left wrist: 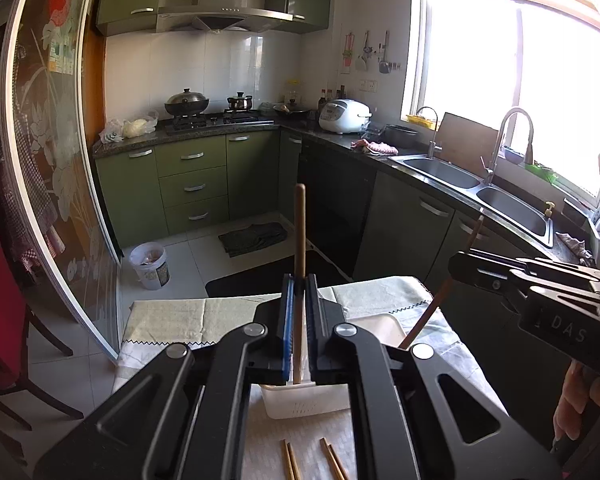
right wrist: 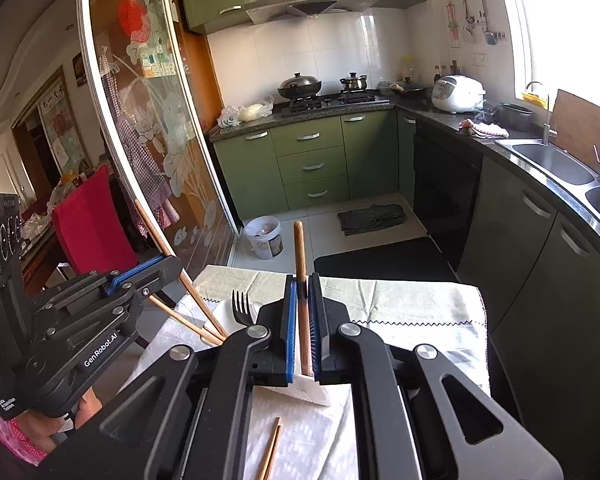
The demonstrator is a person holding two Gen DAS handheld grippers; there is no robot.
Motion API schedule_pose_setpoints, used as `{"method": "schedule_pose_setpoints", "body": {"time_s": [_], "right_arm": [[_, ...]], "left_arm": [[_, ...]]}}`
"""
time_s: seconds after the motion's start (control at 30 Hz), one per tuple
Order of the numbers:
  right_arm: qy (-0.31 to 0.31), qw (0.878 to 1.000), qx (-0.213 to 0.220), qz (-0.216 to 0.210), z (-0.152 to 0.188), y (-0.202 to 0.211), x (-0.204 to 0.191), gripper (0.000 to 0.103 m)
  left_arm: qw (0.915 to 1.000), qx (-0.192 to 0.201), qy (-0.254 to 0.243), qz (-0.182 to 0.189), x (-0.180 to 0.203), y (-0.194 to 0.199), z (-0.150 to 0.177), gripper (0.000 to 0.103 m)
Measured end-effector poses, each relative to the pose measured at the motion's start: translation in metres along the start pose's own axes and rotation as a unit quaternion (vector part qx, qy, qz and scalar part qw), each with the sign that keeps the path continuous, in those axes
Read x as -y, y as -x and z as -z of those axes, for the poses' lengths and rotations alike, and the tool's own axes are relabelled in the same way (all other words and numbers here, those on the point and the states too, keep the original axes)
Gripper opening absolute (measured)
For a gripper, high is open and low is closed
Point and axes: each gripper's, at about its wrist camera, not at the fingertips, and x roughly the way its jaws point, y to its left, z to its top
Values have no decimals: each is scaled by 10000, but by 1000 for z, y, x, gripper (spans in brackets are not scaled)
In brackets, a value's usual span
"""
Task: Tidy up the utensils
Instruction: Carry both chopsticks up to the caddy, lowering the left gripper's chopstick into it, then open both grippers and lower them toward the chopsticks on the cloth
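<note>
Kitchen table (left wrist: 172, 316), gripped chopsticks (left wrist: 299, 240) upright

setting: home kitchen. green cabinets (left wrist: 192, 184) under a dark stone counter, gas hob with a lidded wok (left wrist: 187, 103), steel range hood (left wrist: 224, 8) above, white rice cooker (left wrist: 345, 116), double steel sink (left wrist: 476, 188) beneath a bright window (left wrist: 516, 76). ladles on a wall rack (left wrist: 374, 54). etched glass sliding door (right wrist: 148, 112) opens to a dining room.

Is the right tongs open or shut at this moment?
Shut. The right tongs clamp a wooden chopstick between their blue pads, its tip rising above the white holder.
</note>
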Motion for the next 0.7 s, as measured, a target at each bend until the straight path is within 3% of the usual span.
{"method": "schedule_pose_setpoints", "body": {"time_s": [0.23, 0.37, 0.53, 0.7], "right_arm": [[-63, 9998, 167, -98, 7, 21, 0, 14], [-81, 9992, 351, -157, 32, 55, 3, 18], [-215, 9997, 132, -20, 99, 75, 21, 25], [-748, 9965, -383, -29, 175, 67, 48, 31]], "left_arm": [[9999, 65, -85, -15, -3, 21, 3, 20], [9999, -158, -38, 17, -9, 38, 20, 35], [9939, -1095, 125, 66, -24, 28, 79, 37], [9765, -2130, 315, 107, -35, -11, 142, 42]]}}
